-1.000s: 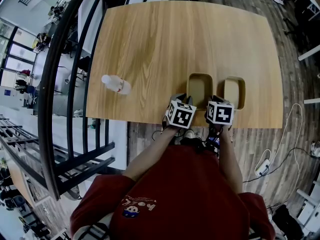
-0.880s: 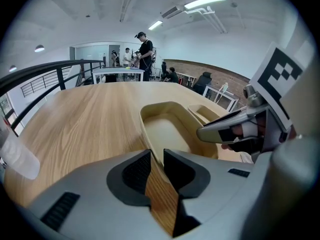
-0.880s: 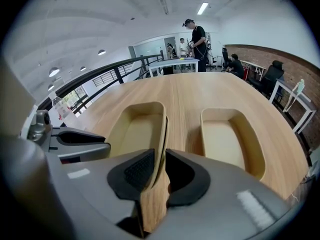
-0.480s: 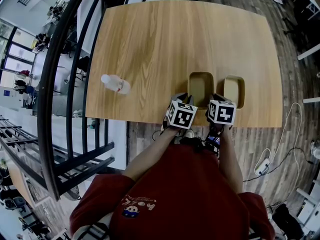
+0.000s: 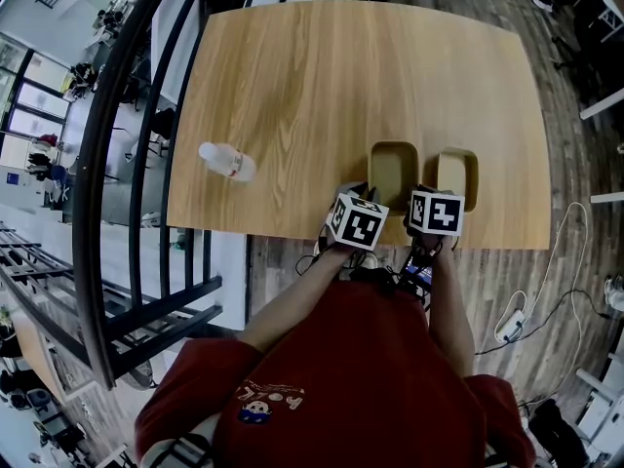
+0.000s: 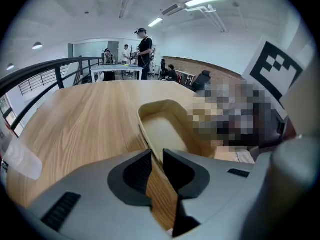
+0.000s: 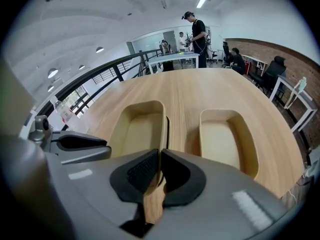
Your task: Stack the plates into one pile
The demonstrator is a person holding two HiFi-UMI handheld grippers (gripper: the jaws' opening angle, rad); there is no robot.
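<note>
Left plate & right plate sit side by side nr the front edge of the table. Their long axes run away from the person, w/ a strip of bare wood btwn them. Right claw has just been closing & is now clenched on the left plate's right-hand rim, nr its front end. Left claw is at the same plate's left front corner, released: the rim meets the gap's mouth but isn't pinched. Right plate lies just to the right, untouched, so prob. a lift & carry rightward, axes kept parallel. Bottle lies well apart at left, label unreadable. Marker cubes: b/w squares, no words.
</note>
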